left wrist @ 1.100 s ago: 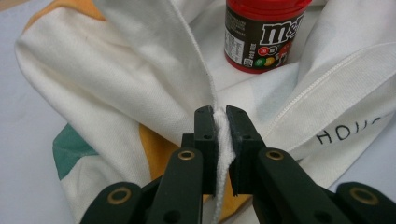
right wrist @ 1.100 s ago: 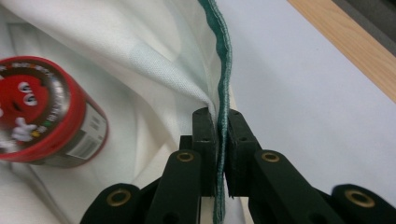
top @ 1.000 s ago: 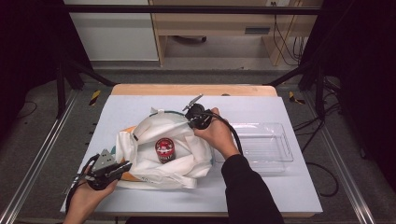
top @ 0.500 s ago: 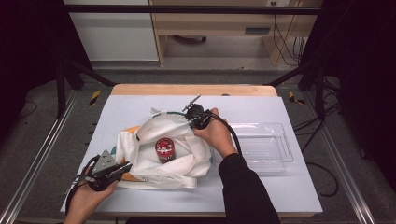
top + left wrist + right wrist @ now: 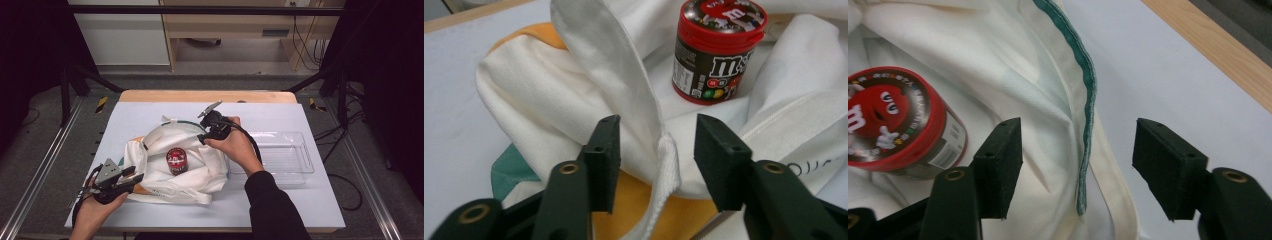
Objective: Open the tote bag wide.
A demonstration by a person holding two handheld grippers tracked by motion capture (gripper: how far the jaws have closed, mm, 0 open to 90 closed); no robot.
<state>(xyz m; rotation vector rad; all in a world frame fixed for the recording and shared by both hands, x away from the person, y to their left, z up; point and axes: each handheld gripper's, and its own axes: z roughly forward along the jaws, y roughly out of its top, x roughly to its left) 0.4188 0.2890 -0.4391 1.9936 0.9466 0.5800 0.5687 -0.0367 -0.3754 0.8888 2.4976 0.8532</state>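
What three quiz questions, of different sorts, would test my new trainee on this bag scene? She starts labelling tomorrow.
1. True or false: the candy jar stands upright on the white cloth bag.
2. What lies between the open jaws of the right tool? A) the bag's green-edged rim B) the jar's lid C) a cable
3. On which side of the bag, in the high view, does the clear tray sit?

Key: 1 true; 2 A; 3 the right.
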